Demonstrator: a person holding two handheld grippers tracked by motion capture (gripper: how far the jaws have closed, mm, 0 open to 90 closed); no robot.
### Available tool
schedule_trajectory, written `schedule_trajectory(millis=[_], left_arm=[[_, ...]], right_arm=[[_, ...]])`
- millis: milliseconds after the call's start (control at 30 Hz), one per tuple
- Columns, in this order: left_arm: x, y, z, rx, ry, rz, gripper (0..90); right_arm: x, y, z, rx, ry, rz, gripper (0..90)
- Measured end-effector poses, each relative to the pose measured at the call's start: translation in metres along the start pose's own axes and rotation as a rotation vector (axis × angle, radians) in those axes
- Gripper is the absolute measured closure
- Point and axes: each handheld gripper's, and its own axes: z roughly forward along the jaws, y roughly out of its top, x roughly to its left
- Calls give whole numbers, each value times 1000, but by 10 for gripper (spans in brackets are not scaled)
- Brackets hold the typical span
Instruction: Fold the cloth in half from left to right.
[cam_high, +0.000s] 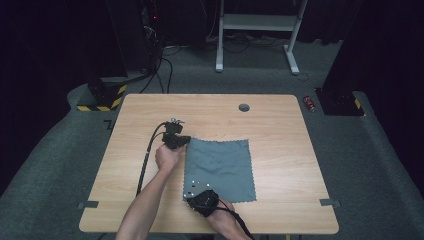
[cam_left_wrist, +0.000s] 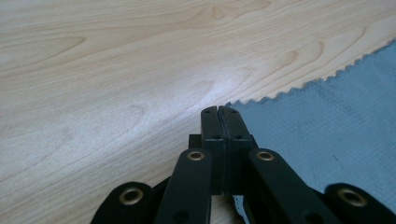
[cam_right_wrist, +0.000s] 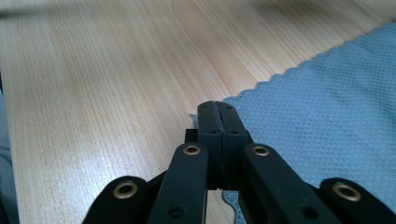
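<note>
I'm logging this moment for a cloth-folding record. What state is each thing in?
Grey cloth: spread flat on the table, unfolded, slightly wrinkled.
Left claw: shut on the cloth's far left corner.
Right claw: shut on the cloth's near left corner.
Table: bare wood around the cloth.

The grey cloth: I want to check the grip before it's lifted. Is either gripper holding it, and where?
Both. The left gripper pinches the grey cloth at its far-left corner, the right gripper at its near-left corner.

Both grippers, the left gripper and the right gripper, are showing black bodies with brass-ringed pivots. Black cables are trailing away. The forearms are appearing bare.
</note>
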Motion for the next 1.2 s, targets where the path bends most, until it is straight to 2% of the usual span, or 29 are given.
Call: schedule_trajectory(millis=[100,167,233,333,367,533,633,933,1200], left_arm=[[-3,3,0,3,-3,13,900],[-4,5,-1,-5,-6,14,900],[-4,5,-1,-4,-6,13,900],[-2,5,-2,2,-5,11,900],[-2,5,-3,1,-4,10,900],[0,6,-9,-17,-9,3,900],[2,7,-12,-22,-13,0,900],[9,7,-23,-29,-7,8,900],[22,6,-51,-36,22,20,900]], right_arm=[[2,1,5,18,18,7,742],[2,2,8,27,16,3,716],[1,3,9,33,9,8,733],[3,5,9,44,-29,-11,869],[4,5,10,52,-46,-26,887],[3,7,10,54,-52,-23,900],[4,6,8,36,-49,-8,900],[8,17,-1,-14,-34,-24,900],[15,35,-6,-77,14,-31,900]])
